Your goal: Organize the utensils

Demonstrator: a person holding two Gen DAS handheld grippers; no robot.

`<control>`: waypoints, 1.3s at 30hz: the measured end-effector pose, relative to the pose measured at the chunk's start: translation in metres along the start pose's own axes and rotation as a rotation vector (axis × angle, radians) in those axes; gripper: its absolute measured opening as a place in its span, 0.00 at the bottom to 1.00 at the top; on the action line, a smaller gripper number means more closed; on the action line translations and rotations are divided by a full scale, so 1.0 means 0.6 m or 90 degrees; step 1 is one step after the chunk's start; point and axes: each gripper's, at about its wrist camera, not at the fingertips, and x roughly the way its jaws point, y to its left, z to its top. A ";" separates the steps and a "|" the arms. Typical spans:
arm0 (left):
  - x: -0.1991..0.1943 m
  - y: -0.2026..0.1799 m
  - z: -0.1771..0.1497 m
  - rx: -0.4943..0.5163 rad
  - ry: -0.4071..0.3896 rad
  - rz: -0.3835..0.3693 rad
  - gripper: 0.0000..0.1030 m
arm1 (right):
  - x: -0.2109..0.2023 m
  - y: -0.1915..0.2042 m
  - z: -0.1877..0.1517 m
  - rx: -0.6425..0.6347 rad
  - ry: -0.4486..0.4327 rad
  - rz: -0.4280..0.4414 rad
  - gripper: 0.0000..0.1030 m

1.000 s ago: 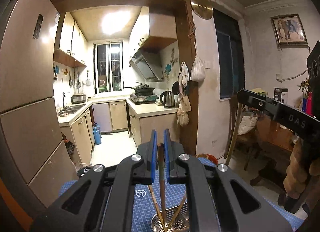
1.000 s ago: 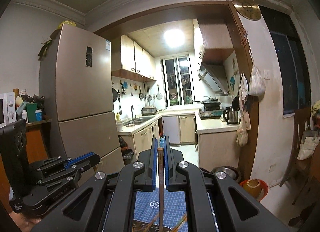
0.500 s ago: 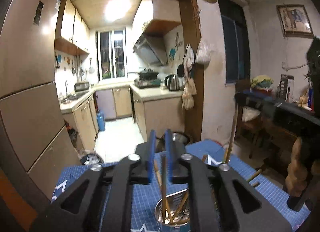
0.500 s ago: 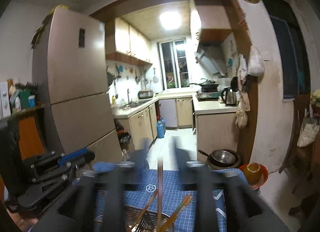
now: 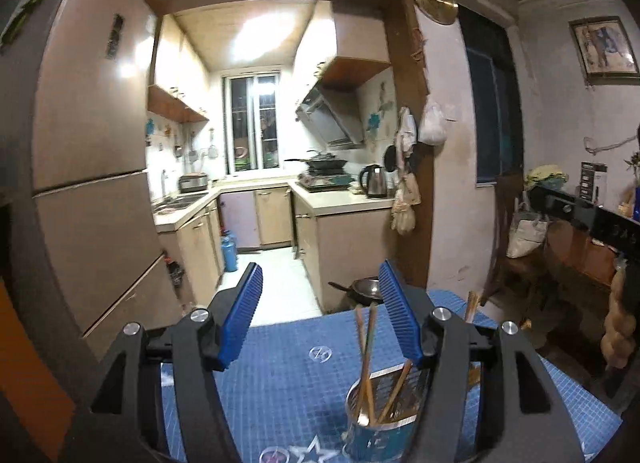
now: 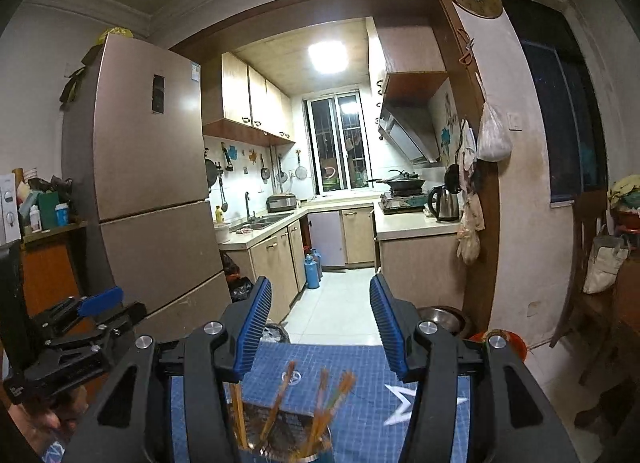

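A perforated metal utensil holder (image 5: 384, 411) stands on the blue grid mat (image 5: 288, 375), low in both wrist views. Several wooden chopsticks (image 5: 366, 347) stand in it, leaning apart at different angles; in the right wrist view their tips (image 6: 320, 387) are blurred and fan out above the rim. The holder's lower wall looks blue-green in the left wrist view.

The left gripper (image 5: 320, 311) hangs above the mat with its blue pads wide apart and its jaws opening; the chopsticks rise just inside its right pad, and neither pad touches them. The right gripper (image 6: 320, 323) is also spread, directly above the holder (image 6: 280, 435), with nothing pressed between its pads.

Beyond the mat's far edge a metal bowl (image 5: 366, 287) sits on the floor by the kitchen doorway.
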 end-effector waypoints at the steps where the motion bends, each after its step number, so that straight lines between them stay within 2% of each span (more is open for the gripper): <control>1: -0.021 0.001 -0.016 -0.002 0.001 0.026 0.56 | -0.014 0.000 -0.008 -0.005 0.002 0.000 0.52; 2: -0.035 -0.001 -0.029 0.001 0.002 0.048 0.60 | -0.028 0.000 -0.018 -0.009 0.006 0.000 0.54; 3: -0.048 -0.002 -0.041 0.006 0.003 0.067 0.66 | -0.052 0.002 -0.037 -0.013 0.015 0.003 0.63; 4: -0.072 -0.006 -0.063 0.014 0.005 0.088 0.69 | -0.068 0.003 -0.051 -0.016 0.019 0.005 0.68; 5: -0.098 -0.010 -0.087 0.019 0.010 0.092 0.74 | -0.098 0.007 -0.076 -0.022 0.019 0.003 0.79; 6: -0.115 -0.013 -0.103 0.019 0.013 0.090 0.83 | -0.124 0.013 -0.099 -0.028 0.018 -0.002 0.90; 8: -0.167 -0.020 -0.149 0.016 0.023 0.090 0.95 | -0.178 0.025 -0.151 -0.039 0.017 -0.007 0.96; 10: -0.207 -0.028 -0.190 0.002 0.045 0.088 0.95 | -0.220 0.033 -0.197 -0.038 0.027 -0.016 0.96; 14: -0.250 -0.037 -0.262 -0.044 0.158 0.110 0.95 | -0.289 0.041 -0.291 0.012 0.069 -0.028 0.96; 16: -0.270 -0.039 -0.289 -0.064 0.173 0.108 0.95 | -0.309 0.047 -0.335 0.034 0.107 -0.058 0.96; 18: -0.282 -0.044 -0.308 -0.048 0.179 0.124 0.95 | -0.304 0.059 -0.372 0.022 0.192 -0.096 0.96; 20: -0.289 -0.048 -0.325 -0.034 0.179 0.145 0.95 | -0.306 0.066 -0.399 0.027 0.212 -0.112 0.96; 22: -0.295 -0.048 -0.336 -0.043 0.188 0.135 0.95 | -0.306 0.073 -0.413 0.040 0.220 -0.108 0.96; 29: -0.331 -0.078 -0.364 -0.044 0.162 0.118 0.95 | -0.328 0.114 -0.444 -0.001 0.200 -0.113 0.96; 33: -0.353 -0.099 -0.359 -0.047 0.142 0.101 0.95 | -0.353 0.132 -0.424 -0.010 0.159 -0.126 0.96; 39: -0.393 -0.118 -0.359 -0.031 0.105 0.110 0.95 | -0.406 0.153 -0.407 -0.051 0.108 -0.160 0.96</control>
